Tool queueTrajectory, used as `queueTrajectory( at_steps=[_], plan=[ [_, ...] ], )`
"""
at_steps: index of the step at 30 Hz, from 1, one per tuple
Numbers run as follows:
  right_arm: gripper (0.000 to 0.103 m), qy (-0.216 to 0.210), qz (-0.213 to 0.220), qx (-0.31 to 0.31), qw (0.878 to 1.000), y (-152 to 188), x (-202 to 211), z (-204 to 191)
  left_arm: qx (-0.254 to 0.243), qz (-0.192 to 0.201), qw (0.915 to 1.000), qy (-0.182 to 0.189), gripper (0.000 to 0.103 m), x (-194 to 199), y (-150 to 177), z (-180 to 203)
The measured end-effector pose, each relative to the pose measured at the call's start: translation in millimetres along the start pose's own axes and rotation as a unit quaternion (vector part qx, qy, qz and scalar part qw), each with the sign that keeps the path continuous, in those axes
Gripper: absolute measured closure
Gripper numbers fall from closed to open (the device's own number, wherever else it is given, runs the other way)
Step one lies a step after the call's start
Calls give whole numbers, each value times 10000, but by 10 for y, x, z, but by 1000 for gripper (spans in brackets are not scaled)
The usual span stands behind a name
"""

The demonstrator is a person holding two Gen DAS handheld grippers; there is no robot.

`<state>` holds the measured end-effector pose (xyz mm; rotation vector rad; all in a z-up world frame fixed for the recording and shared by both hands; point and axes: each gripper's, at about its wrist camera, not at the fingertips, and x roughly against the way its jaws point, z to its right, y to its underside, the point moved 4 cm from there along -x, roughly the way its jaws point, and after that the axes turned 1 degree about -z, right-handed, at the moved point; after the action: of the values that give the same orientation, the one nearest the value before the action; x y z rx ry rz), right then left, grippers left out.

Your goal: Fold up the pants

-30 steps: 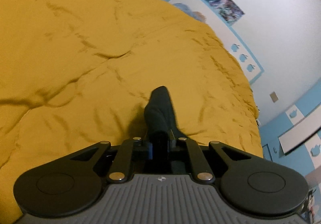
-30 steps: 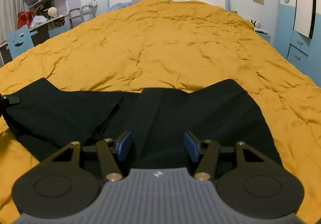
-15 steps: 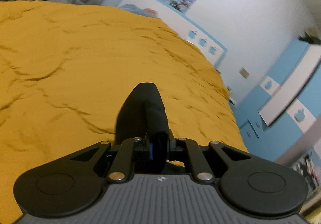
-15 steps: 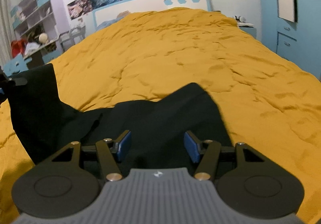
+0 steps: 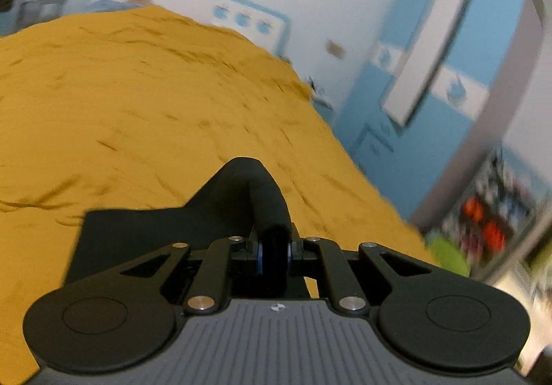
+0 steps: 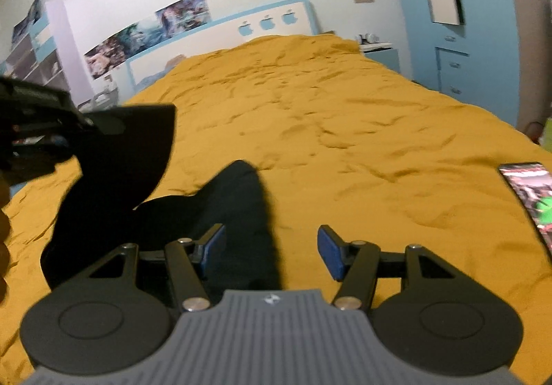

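Note:
Black pants [image 6: 145, 198] lie bunched on the yellow bedspread [image 6: 327, 129]. My left gripper [image 5: 275, 248] is shut on a fold of the pants [image 5: 241, 191] and holds it lifted above the bed. In the right wrist view the left gripper [image 6: 69, 129] shows at the left edge, with the cloth hanging from it. My right gripper [image 6: 271, 252] is open and empty, low over the bed, with the right edge of the pants between and behind its blue pads [image 6: 327, 252].
A phone with a lit screen [image 6: 528, 195] lies on the bedspread at the right. The headboard [image 6: 220, 36] is at the far end. Blue and white wardrobes [image 6: 459, 22] and a nightstand [image 6: 379, 55] stand to the right of the bed.
My left gripper has lifted its pants end higher and carried it to the right, over the rest. The pants have bunched leftward. My right gripper stays open and has shifted right.

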<state>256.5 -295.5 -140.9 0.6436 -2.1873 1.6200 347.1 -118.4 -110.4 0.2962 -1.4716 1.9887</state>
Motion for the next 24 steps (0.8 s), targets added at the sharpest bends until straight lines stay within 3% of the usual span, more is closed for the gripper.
queueTrajectory(
  at_steps=[1, 3, 5, 7, 10, 12, 16, 20, 24],
  plan=[
    [47, 39, 3, -62, 10000, 6, 14, 70, -233, -336, 9992, -22, 89, -177, 115, 81],
    [47, 97, -18, -198, 9998, 14, 25, 186, -522, -1084, 9927, 60, 73, -441, 348, 198],
    [47, 113, -30, -280, 9995, 19, 42, 263, -672, -1417, 9874, 199, 65, -496, 522, 270],
    [47, 94, -12, -290, 9995, 14, 55, 291, -604, -1124, 9912, 363, 55, -313, 533, 229],
    [47, 25, -18, -322, 9995, -3, 42, 289, -81, -786, 9951, 597, 49, 61, 422, -52],
    [47, -48, -20, -356, 9994, -28, 15, 248, 135, -454, 9982, 373, 39, 323, 329, -336],
    [46, -480, -174, -486, 9975, -75, -109, 79, 524, 84, 9980, -340, 33, 717, 249, -962],
    [46, -732, -375, -415, 9957, -121, -297, -146, 1358, 30, 9893, -532, 30, 851, 320, -1493],
    [46, -802, -701, -334, 9938, -157, -539, -329, 1784, -208, 9823, -528, 30, 766, 467, -1693]
  ],
)
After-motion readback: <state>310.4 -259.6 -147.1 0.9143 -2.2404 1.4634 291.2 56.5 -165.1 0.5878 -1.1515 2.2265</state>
